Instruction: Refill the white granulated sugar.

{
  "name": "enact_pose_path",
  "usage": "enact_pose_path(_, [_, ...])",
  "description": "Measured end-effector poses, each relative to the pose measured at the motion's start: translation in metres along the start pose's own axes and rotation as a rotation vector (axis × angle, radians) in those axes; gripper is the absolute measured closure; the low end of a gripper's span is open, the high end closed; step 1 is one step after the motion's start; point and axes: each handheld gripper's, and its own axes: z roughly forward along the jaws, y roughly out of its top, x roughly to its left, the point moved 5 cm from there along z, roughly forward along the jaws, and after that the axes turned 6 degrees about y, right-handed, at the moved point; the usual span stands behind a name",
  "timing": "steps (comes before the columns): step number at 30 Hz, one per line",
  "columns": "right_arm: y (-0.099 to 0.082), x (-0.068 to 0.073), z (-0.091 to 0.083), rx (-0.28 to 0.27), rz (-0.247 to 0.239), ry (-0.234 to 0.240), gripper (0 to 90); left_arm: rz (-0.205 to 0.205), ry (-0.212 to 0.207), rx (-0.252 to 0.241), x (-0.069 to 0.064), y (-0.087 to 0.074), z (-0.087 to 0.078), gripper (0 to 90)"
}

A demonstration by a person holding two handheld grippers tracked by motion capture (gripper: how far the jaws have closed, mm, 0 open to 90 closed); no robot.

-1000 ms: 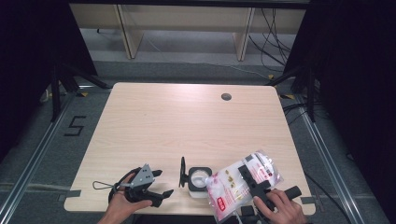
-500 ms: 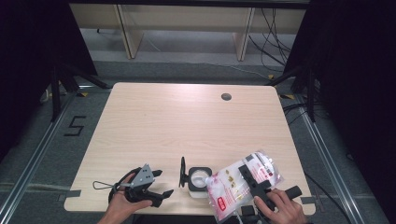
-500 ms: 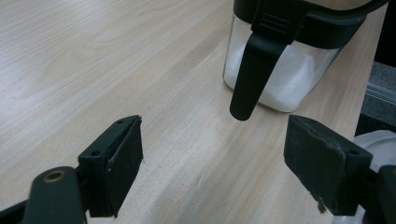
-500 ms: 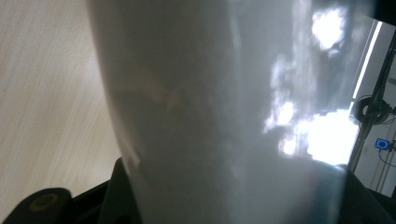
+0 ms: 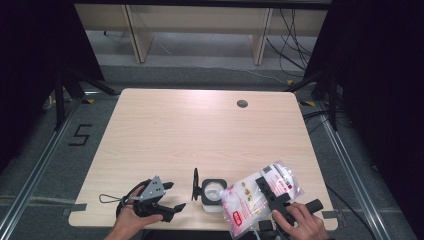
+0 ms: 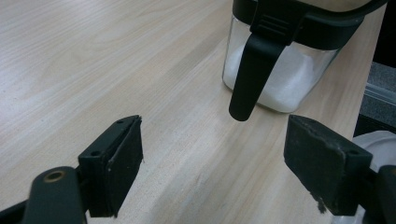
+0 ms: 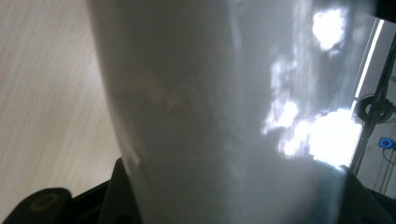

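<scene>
In the right gripper view the clear plastic pouch of white powder with red labels (image 7: 224,112) hides the right gripper (image 5: 272,197), whose jaws clamp it at the tabletop's near right corner; the left gripper (image 6: 212,163) gapes wide and empty beside the lidded glass jar (image 6: 280,70); nothing has shifted since earlier

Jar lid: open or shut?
Open. The jar stands upright with its black lid flipped up on edge at its left; white powder shows from above.
</scene>
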Motion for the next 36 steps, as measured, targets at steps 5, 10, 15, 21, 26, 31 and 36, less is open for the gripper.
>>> enact_pose_path(5, [0.0001, 0.0001, -0.0004, 0.001, 0.007, 0.001, 54.2, -0.003, 0.002, 0.0, -0.0001, 0.0, -0.0001, 19.3])
enact_pose_path(10, [-0.0001, 0.0002, -0.0006, 0.002, 0.005, 0.0, 54.2, 0.002, 0.004, -0.001, 0.0004, -0.0001, -0.0002, 19.3])
enact_pose_path(15, [-0.0004, -0.0003, -0.0008, 0.003, 0.001, -0.001, 54.3, 0.013, 0.004, -0.002, 0.0011, 0.0002, -0.0003, 19.3])
enact_pose_path(21, [-0.0003, -0.0005, -0.0007, 0.005, 0.002, -0.001, 54.3, 0.008, 0.003, -0.003, 0.0006, 0.0002, -0.0001, 19.3])
enact_pose_path(26, [0.0, -0.0008, -0.001, 0.003, 0.0, -0.003, 54.3, 0.012, 0.004, -0.005, 0.0015, 0.0003, 0.0003, 19.3])
enact_pose_path(31, [-0.0007, -0.0011, -0.0011, 0.008, -0.001, -0.002, 54.3, 0.008, 0.007, -0.004, 0.0015, 0.0001, -0.0001, 19.3])
enact_pose_path(36, [-0.0006, -0.0005, -0.0005, 0.006, 0.004, 0.0, 54.3, 0.007, -0.001, -0.011, 0.0006, 0.0006, 0.0006, 19.3])
